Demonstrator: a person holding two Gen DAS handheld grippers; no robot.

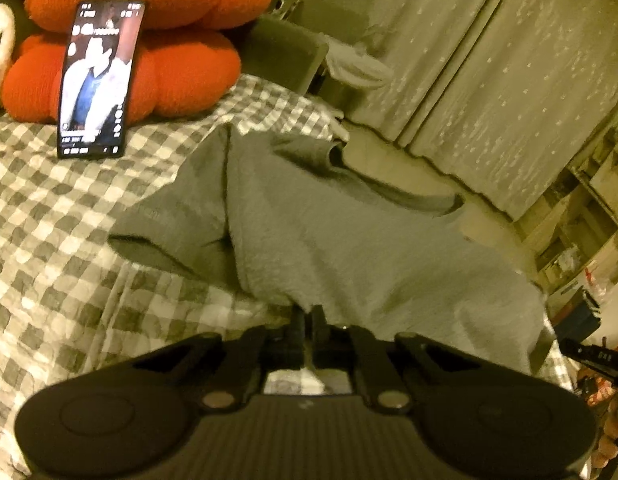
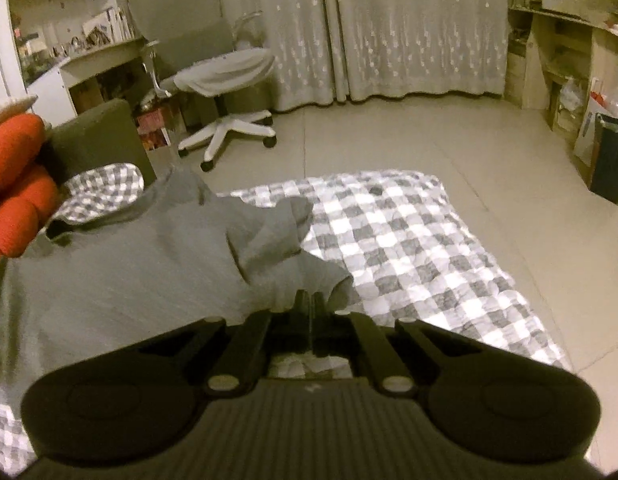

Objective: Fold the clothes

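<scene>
Left gripper [image 1: 308, 312]: black, two fingers drawn together, pinching the near hem of a grey T-shirt [image 1: 349, 240]. Right gripper [image 2: 309, 300]: same make, fingers likewise clamped on the shirt's [image 2: 129, 264] near edge; no earlier picture shows the closing. Shirt: plain grey knit, lying across a grey-and-white checked quilt [image 1: 49, 208] on a bed, its near hem lifted at both pinch points so the cloth tents and creases. One short sleeve [image 1: 165, 236] spreads leftward with its opening visible; the neckline [image 1: 409, 196] lies at the far end, by the bed's edge. Behind: stacked orange cushions [image 1: 149, 32] with a lit phone [image 1: 95, 80] propped against them; a white swivel chair [image 2: 229, 80] before pale curtains [image 2: 389, 28]. Unclear: the fingertips themselves are buried in fabric; the shirt's left side is cut off in the right wrist view; the phone screen is blurred.
</scene>
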